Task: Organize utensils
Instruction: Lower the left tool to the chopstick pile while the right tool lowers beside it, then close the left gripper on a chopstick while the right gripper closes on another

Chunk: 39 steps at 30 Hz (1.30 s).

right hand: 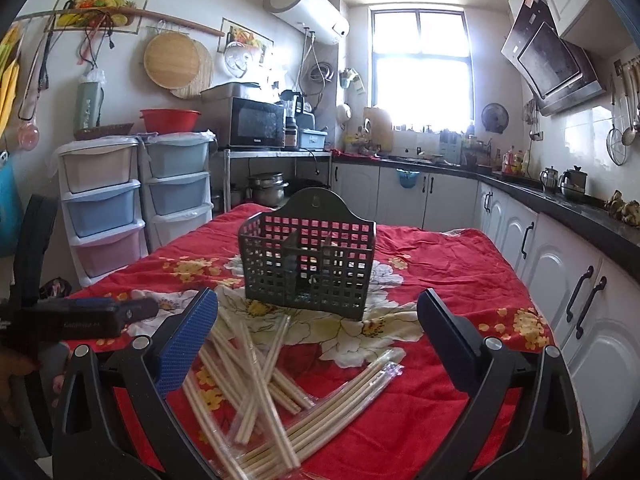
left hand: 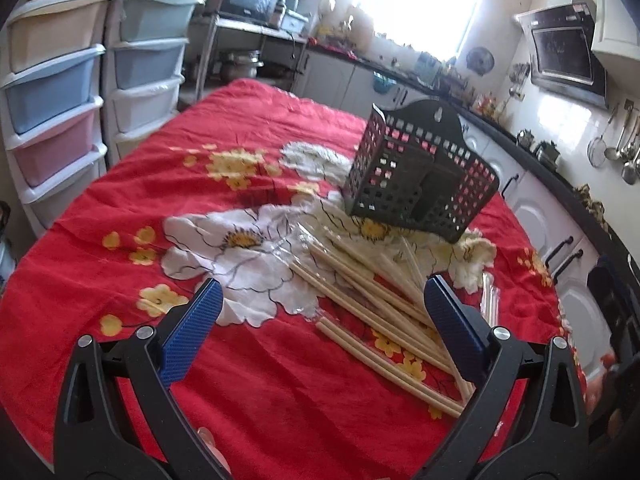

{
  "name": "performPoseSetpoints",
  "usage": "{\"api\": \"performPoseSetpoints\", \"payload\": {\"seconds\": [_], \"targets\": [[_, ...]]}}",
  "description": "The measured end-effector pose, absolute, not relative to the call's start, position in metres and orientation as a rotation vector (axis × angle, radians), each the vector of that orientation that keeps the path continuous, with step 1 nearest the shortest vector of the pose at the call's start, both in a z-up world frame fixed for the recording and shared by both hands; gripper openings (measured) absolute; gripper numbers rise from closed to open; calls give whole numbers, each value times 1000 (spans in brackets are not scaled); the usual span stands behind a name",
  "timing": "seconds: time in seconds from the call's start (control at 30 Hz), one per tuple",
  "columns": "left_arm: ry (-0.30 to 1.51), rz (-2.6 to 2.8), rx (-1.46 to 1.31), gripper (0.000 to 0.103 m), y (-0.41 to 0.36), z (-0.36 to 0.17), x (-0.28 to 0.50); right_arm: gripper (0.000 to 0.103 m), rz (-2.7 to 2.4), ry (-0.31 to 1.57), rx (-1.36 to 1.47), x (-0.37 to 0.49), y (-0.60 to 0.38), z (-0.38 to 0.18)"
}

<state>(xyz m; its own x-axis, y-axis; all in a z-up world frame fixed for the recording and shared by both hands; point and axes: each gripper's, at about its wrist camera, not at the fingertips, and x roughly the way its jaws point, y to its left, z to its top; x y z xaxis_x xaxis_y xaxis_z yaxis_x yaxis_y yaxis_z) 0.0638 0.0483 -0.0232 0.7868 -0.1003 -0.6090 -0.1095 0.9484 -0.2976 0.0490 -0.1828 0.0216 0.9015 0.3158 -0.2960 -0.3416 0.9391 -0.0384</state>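
Blurring chopsticks [right hand: 256, 380] | both hand-held grippers agape | caddy [right hand: 308, 256] contents unclear

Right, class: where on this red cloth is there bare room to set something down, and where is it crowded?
Free: the cloth's right side, between basket and cabinets; also the left stretch beside the drawers. Crowded: in front of the basket, where chopsticks lie crisscrossed.

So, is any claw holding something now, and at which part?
Nothing is held. The left claw and the right claw are both open above the chopsticks.
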Motion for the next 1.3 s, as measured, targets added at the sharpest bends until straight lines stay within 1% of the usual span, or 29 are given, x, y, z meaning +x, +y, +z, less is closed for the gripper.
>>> {"api": "performPoseSetpoints", "payload": {"seconds": [0.1, 0.27, 0.33, 0.4, 0.5, 0.57, 0.6, 0.63, 0.8, 0.83, 0.9, 0.93, 0.97, 1.03, 1.13, 1.2, 1.27, 1.3], "targets": [[706, -22, -340, 91, 44, -29, 70, 97, 332, 318, -97, 62, -186, 22], [777, -58, -374, 80, 40, -41, 78, 97, 327, 385, -84, 84, -196, 17], [804, -69, -383, 72, 38, -45, 80, 95, 326, 426, -76, 94, -199, 14], [831, -81, -398, 69, 37, -50, 83, 85, 316, 486, -73, 109, -204, 9], [867, -107, -440, 66, 38, -58, 87, 79, 313, 577, -63, 128, -208, -2], [888, -120, -466, 63, 38, -63, 89, 70, 310, 665, -64, 146, -211, -14], [897, -127, -480, 61, 39, -65, 91, 69, 313, 704, -60, 154, -213, -19], [907, -132, -496, 60, 40, -67, 92, 64, 313, 738, -59, 160, -213, -25], [924, -147, -549, 57, 45, -72, 98, 56, 334, 870, -4, 189, -221, -48], [927, -147, -560, 55, 47, -73, 100, 52, 335, 885, 3, 192, -221, -50], [931, -141, -571, 50, 50, -74, 104, 51, 336, 911, 11, 199, -222, -54], [933, -138, -575, 48, 52, -75, 105, 50, 341, 928, 15, 203, -222, -57], [934, -138, -578, 46, 53, -75, 106, 46, 341, 949, 22, 208, -224, -60], [939, -133, -577, 41, 54, -76, 109, 45, 354, 982, 57, 215, -227, -64], [943, -128, -559, 38, 54, -76, 111, 42, 363, 1012, 87, 224, -229, -68], [946, -122, -546, 35, 54, -76, 111, 39, 368, 1028, 107, 228, -230, -70], [947, -119, -544, 30, 55, -77, 112, 30, 373, 1046, 135, 233, -233, -72], [948, -116, -543, 27, 57, -78, 113, 23, 375, 1052, 141, 235, -234, -72]]}}
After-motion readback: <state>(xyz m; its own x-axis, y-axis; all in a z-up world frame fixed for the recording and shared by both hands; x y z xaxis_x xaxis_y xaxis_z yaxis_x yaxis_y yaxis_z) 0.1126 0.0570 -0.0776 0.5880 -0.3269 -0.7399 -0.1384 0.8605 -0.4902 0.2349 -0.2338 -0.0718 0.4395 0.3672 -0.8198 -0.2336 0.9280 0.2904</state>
